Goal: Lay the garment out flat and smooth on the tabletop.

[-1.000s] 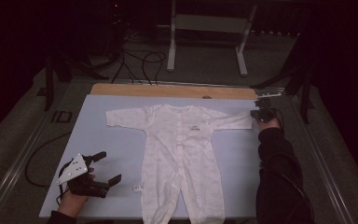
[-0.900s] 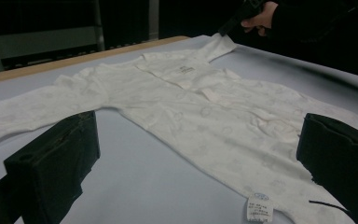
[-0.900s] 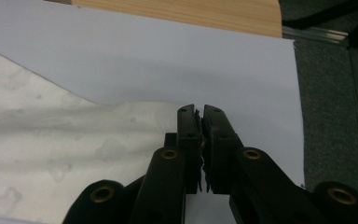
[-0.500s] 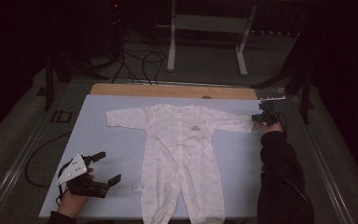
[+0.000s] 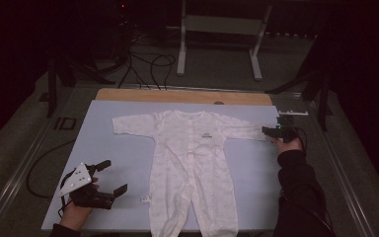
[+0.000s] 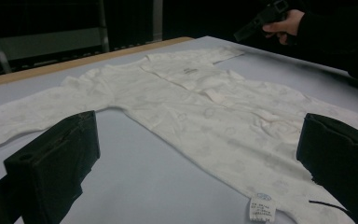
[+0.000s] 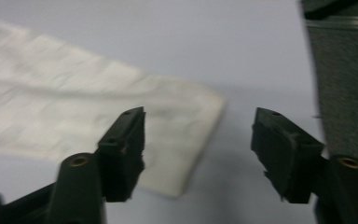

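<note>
At sleeve end: our right gripper (image 7: 198, 154) has just been opening, jaws apart, nothing between them.
Sleeve (image 7: 98, 121): released, flat.
Left gripper (image 5: 107, 180): jaws apart, idle.
Romper (image 5: 192, 168): spread for folding, we judge.

My room is dim and its surroundings nearly black; soft light falls on the pale tabletop (image 5: 108, 148). My right tool's (image 7: 198, 149) view is motion-blurred, shadows faint.

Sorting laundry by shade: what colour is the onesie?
The onesie is white with a faint pale print, clearest in the left gripper view.
</note>
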